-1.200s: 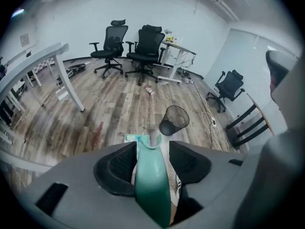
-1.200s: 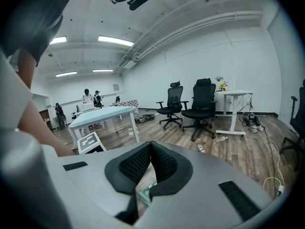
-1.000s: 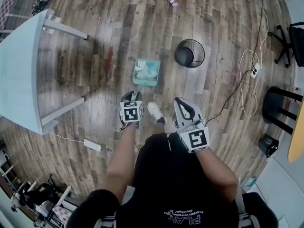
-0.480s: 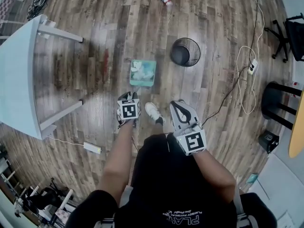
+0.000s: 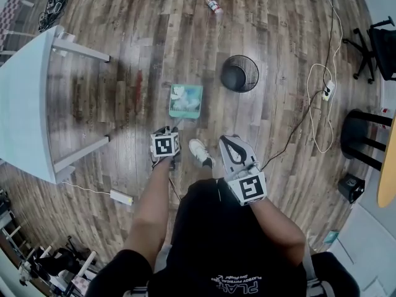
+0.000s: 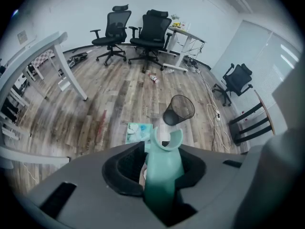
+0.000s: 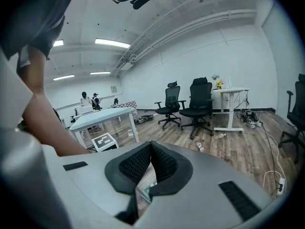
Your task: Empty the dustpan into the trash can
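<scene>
A teal dustpan (image 5: 185, 101) with pale scraps in it lies flat on the wood floor. Its handle (image 6: 163, 171) rises toward me and sits between the jaws of my left gripper (image 5: 167, 135) (image 6: 162, 149). The jaws have just been opening a little, and the pads still hold the handle. A black mesh trash can (image 5: 240, 73) (image 6: 178, 111) stands upright to the right of the pan, a short way beyond it. My right gripper (image 5: 232, 144) (image 7: 151, 147) hangs beside my right leg, shut with nothing in it.
A white table (image 5: 25, 104) stands at the left. A power strip (image 5: 120, 195) lies near my left foot, and my shoe (image 5: 201, 151) is between the grippers. White cable (image 5: 328, 91), a black stool (image 5: 359, 135) and a bottle (image 5: 212, 4) lie around. Office chairs (image 6: 152, 30) stand at the back.
My left gripper has tipped slightly more downward over the handle. The dustpan stays on the floor and the right gripper has kept still.
</scene>
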Demonstrator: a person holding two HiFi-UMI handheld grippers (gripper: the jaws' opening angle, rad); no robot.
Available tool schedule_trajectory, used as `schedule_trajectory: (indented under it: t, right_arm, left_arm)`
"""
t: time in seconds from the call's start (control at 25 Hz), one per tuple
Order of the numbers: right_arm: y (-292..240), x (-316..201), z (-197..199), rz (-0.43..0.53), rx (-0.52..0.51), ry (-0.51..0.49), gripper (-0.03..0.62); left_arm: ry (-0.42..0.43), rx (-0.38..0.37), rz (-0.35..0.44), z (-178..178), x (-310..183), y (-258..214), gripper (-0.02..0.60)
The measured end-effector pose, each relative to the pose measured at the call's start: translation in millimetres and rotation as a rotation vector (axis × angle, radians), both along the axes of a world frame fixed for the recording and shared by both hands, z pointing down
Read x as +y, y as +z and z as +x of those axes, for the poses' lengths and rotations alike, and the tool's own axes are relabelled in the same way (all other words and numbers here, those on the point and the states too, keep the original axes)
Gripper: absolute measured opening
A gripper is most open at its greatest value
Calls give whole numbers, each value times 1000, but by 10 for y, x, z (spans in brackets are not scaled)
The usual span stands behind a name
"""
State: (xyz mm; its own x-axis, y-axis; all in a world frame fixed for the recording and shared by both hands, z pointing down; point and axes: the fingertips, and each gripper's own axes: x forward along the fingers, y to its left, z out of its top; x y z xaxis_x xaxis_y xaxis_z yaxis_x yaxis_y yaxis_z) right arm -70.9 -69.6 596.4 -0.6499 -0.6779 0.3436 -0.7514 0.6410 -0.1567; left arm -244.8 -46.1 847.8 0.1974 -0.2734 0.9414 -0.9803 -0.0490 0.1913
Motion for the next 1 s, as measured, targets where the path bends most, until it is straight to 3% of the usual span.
schedule_trajectory:
  t: [0.36,0.64,1.0]
  right_arm:
    - [-89,167,252,15,4,-8,23]
    - [-202,270,508,50,17,-25,23]
    - [-212,302,788,52,44,-21,23]
  left_arm:
    - [36,-96,21,-10,84,-43,98]
    - [-3,-142,52,25,334,-67,98]
    - [-45,-165,185,211,465,-651,97]
